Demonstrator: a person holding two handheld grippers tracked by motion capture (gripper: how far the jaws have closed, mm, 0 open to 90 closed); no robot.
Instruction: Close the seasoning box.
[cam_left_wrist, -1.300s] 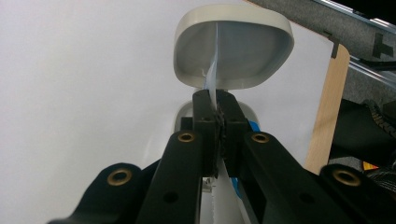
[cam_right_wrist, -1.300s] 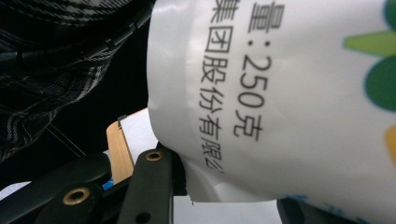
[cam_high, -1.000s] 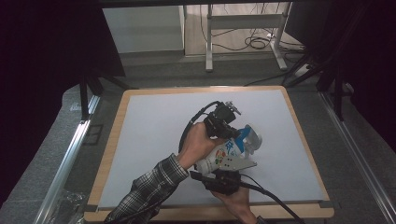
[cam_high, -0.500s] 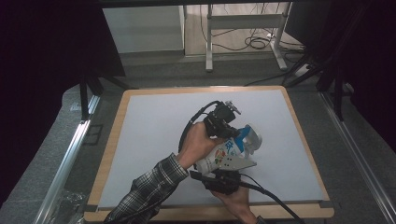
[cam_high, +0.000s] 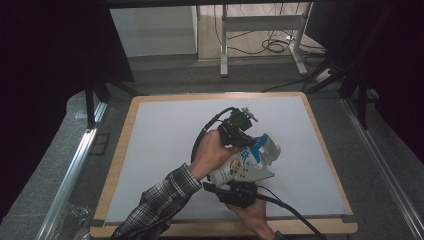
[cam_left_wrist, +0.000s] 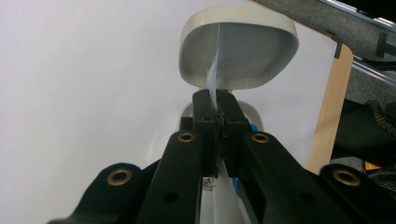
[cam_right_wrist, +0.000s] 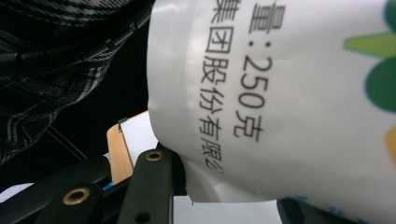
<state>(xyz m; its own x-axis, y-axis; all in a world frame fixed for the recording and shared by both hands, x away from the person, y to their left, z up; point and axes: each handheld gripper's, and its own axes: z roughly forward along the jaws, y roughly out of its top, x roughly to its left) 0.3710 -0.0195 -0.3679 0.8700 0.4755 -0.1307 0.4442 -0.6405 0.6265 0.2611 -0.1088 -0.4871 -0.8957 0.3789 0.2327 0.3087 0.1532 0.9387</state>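
A white printed pouch (cam_high: 239, 164) with blue and green marks is held over the white mat, lying slanted between both grippers. My left gripper (cam_high: 250, 140) is shut on the pouch's thin top edge (cam_left_wrist: 212, 77); its jaws meet on the film in the left gripper view (cam_left_wrist: 217, 105). My right gripper (cam_high: 240, 176) grips the pouch's lower end from the near side, and the pouch (cam_right_wrist: 289, 93) sits between its jaws (cam_right_wrist: 229, 200). Just beyond the left gripper's tips is a shallow white bowl (cam_left_wrist: 238, 51), also visible past the pouch's top (cam_high: 271, 148).
The white mat (cam_high: 165, 130) lies on a wood-edged board (cam_high: 330, 150). A metal rail (cam_high: 75, 165) runs along the left, and a table frame with cables (cam_high: 270, 45) stands behind. A plaid sleeve (cam_high: 150, 210) comes in from the bottom.
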